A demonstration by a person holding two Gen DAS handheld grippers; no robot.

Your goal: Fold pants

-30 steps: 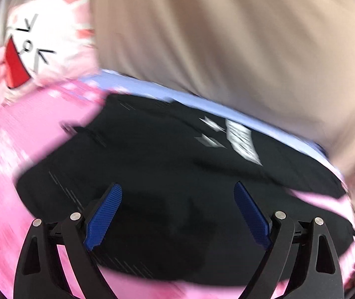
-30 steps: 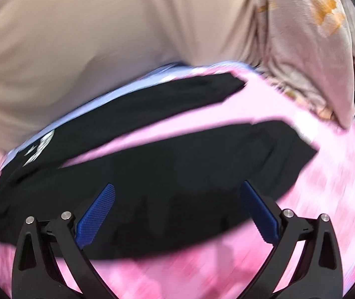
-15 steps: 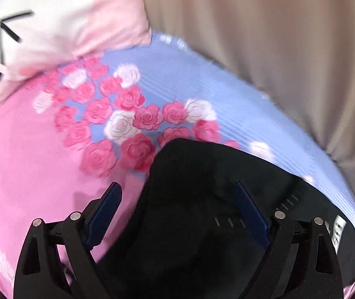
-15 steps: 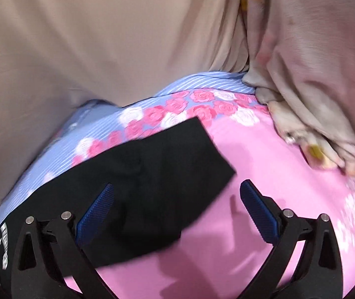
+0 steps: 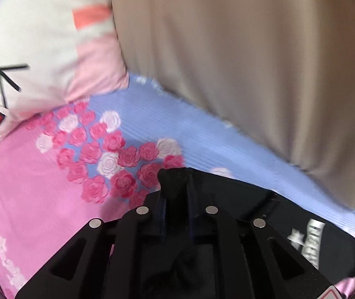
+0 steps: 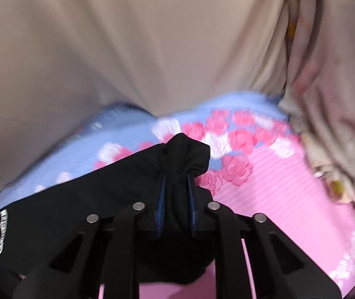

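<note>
The black pants lie on a pink and blue rose-print bedsheet, with a white logo at their right end. My left gripper is closing its jaws on a bunched corner of the pants at the far edge, and the fabric is pinched between the pads. In the right wrist view the pants stretch to the left. My right gripper is closing on another far corner, and the black cloth is squeezed between its blue pads.
A white and pink cartoon pillow sits at the far left. A beige curtain hangs just behind the bed's far edge. Crumpled beige patterned cloth lies at the right on the sheet.
Both grippers have travelled across the pants to the far edge. Their jaws stood wide open before and now pinch bunched black fabric.
</note>
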